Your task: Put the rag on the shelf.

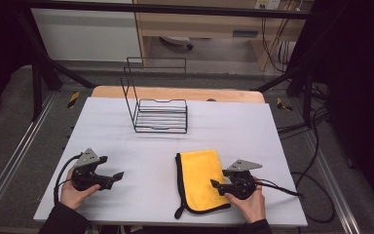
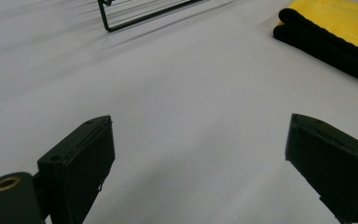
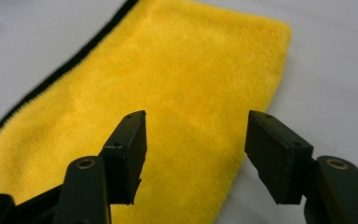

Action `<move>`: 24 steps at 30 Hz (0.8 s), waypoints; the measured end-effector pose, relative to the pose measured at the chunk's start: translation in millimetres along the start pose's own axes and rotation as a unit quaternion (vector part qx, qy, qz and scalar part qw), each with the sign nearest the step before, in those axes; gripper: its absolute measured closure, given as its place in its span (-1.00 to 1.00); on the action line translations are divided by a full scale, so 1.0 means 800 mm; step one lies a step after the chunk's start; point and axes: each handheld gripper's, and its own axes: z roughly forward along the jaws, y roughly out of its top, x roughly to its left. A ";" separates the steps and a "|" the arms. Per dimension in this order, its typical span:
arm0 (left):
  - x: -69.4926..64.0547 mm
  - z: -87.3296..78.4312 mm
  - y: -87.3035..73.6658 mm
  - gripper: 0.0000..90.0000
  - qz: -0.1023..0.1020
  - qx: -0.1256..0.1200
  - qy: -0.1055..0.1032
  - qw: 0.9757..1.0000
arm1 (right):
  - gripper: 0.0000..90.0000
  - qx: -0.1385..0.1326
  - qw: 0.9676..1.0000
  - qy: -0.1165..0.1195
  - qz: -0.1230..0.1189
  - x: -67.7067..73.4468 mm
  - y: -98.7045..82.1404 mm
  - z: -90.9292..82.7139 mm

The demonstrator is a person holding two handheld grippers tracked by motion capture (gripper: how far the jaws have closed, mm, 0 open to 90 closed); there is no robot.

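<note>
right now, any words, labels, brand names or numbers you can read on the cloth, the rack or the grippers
None can be read: the yellow cloth, the wire rack, the left gripper and the right gripper show no lettering.
Small label on the cabinet behind the table: too blurred to read.

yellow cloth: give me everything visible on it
The yellow cloth is a plush, fuzzy microfibre-looking towel with black edging along its left and near sides. It lies folded flat into a rough rectangle on the white table, near the front edge on the right side, a black loop trailing at its near-left corner. The right gripper hovers over its right edge, jaws open with nothing pinched. Whether they touch the pile can't be told.
</note>
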 end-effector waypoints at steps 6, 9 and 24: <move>-0.004 0.001 0.001 -0.82 -0.005 0.003 0.000 1.000 | 0.20 0.027 0.999 0.002 0.023 -0.006 -0.023 -0.009; -0.007 0.003 0.003 -0.83 -0.009 0.004 0.001 1.000 | 0.50 0.038 0.998 0.020 0.045 -0.003 -0.024 -0.006; -0.046 0.041 0.043 -0.85 -0.014 0.012 -0.014 1.000 | 0.73 0.042 0.998 0.032 0.032 -0.010 -0.020 -0.020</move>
